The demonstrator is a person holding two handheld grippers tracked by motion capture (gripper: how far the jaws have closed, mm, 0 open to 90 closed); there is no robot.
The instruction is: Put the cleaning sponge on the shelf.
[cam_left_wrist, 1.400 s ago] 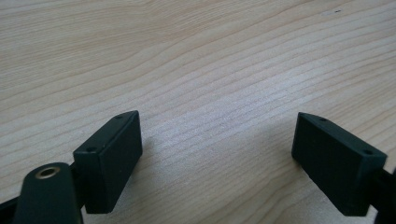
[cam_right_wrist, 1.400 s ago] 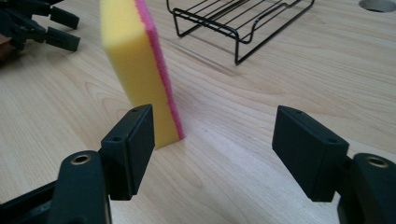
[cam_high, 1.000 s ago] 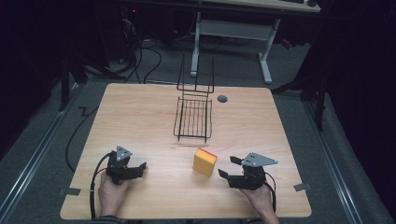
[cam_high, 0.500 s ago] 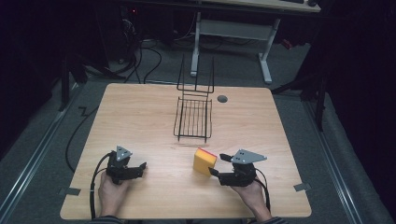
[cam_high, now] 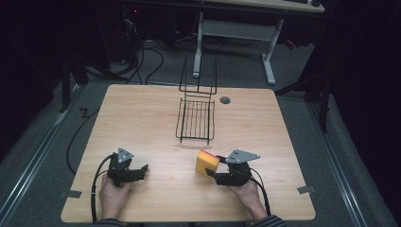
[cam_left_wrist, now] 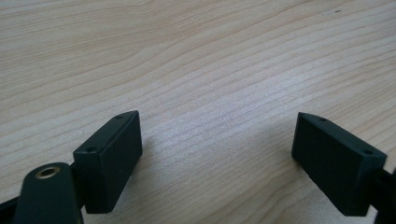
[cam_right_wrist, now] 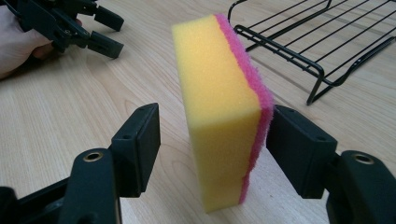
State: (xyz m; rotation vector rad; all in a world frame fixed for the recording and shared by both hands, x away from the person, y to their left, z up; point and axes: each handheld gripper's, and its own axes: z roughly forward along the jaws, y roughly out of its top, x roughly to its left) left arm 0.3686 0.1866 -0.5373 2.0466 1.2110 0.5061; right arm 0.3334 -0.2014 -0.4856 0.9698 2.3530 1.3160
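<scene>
The sponge [cam_right_wrist: 222, 107] stands on edge near the table's [cam_high: 142, 118] near right, its yellow foam and pink scouring face between the right gripper [cam_right_wrist: 212, 149]'s wide-open jaws; the right jaw looks touching. The left gripper [cam_left_wrist: 217, 154] gapes empty over bare woodgrain. A black wire rack [cam_high: 196, 118] sits farther back.

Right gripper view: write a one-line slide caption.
Open right gripper straddles an upright yellow-and-pink sponge beside a black wire rack.

A sponge [cam_high: 207, 162] stands on edge on the worktop [cam_high: 142, 123], just before the rack [cam_high: 196, 120], with left tongs [cam_high: 140, 170] well to its left.
</scene>
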